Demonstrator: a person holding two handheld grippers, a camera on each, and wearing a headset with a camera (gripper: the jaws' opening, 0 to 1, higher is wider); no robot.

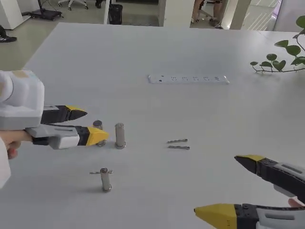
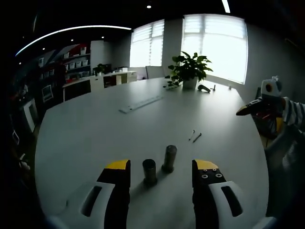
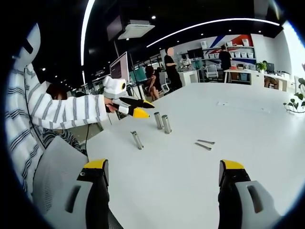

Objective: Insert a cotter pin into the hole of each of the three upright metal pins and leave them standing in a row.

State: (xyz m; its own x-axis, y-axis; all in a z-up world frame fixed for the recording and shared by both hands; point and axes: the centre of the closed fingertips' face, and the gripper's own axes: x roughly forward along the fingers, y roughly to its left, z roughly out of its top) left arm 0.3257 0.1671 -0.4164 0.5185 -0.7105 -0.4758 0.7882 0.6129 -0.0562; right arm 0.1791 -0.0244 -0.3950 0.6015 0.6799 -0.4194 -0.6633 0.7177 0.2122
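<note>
Two bare upright metal pins (image 1: 119, 135) (image 1: 97, 125) stand side by side at the left. My left gripper (image 1: 90, 125) is open, and the nearer pin (image 2: 149, 171) stands just ahead of the gap between its yellow tips, with the other pin (image 2: 169, 158) beyond it. A third pin (image 1: 105, 180) stands closer to me with a cotter pin (image 1: 100, 171) through its top. Two loose cotter pins (image 1: 177, 144) lie to the right of the pins. My right gripper (image 1: 220, 184) hangs open at the bottom right with nothing between its fingers.
A white power strip (image 1: 188, 79) lies across the middle of the table, farther back. Plant leaves (image 1: 286, 57) reach over the right edge. The right gripper view takes in people and desks behind the table, and a striped sleeve (image 3: 71, 112) holding the left gripper (image 3: 136, 107).
</note>
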